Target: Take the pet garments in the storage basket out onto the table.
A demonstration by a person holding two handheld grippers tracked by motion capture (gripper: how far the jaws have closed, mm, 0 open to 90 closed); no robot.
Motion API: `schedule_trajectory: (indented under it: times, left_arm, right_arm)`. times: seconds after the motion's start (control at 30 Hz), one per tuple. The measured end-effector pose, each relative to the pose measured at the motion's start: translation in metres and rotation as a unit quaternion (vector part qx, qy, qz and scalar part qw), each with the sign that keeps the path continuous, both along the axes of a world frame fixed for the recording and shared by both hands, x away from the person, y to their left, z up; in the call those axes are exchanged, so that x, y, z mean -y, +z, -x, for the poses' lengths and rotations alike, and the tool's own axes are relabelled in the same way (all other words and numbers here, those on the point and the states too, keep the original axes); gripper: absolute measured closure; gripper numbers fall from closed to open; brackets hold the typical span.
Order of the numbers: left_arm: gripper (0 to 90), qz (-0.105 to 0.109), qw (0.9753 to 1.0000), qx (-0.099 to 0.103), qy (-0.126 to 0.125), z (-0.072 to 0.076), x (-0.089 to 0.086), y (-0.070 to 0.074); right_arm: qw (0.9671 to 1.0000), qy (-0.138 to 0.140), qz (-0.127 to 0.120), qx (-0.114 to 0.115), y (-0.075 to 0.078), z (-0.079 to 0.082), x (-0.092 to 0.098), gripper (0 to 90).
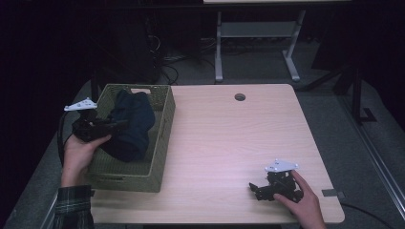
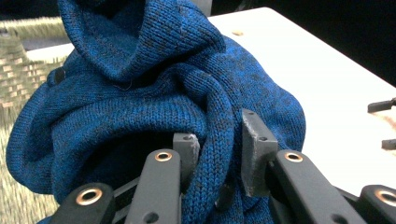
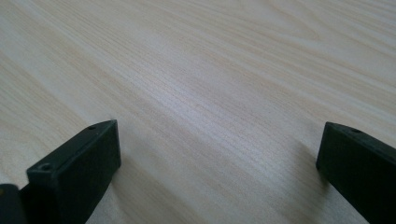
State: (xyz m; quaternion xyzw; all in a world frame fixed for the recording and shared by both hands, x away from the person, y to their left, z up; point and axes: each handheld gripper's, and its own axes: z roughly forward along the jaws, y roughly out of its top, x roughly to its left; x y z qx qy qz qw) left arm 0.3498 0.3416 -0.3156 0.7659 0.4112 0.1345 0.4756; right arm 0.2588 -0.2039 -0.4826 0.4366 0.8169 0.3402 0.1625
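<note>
A dark blue knitted garment (image 1: 131, 124) lies bunched inside a woven olive basket (image 1: 162, 138) at the table's left. My left gripper (image 1: 119, 124) reaches over the basket's left wall, and its jaws are shut on a fold of the blue knit (image 2: 217, 154). The garment (image 2: 154, 79) rises in a heap in front of the left gripper (image 2: 217, 149). My right gripper (image 1: 255, 188) rests low on the table near the front right, jaws pointing left. In the right gripper view its jaws stand wide open (image 3: 219, 154) over bare wood with nothing between them.
The light wooden table (image 1: 229, 138) has a round cable hole (image 1: 239, 97) near its far edge. Beyond the table stand a white desk frame (image 1: 258, 43) and cables on a grey floor. A strip of grey tape (image 1: 333, 193) sits at the front right edge.
</note>
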Motion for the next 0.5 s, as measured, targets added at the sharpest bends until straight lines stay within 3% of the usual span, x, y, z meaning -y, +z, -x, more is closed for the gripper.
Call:
schedule_trajectory:
  times: [0.27, 0.5]
  left_arm:
    - [71.0, 0.021, 0.9992, 0.026, -0.022, 0.004, 0.011, 0.016]
    - [71.0, 0.042, 0.9968, 0.044, -0.052, 0.008, 0.029, 0.029]
  right_arm:
    - [1.0000, 0.001, 0.000, 0.000, 0.000, 0.000, 0.000, 0.0]
    - [1.0000, 0.000, 0.000, 0.000, 0.000, 0.000, 0.000, 0.0]
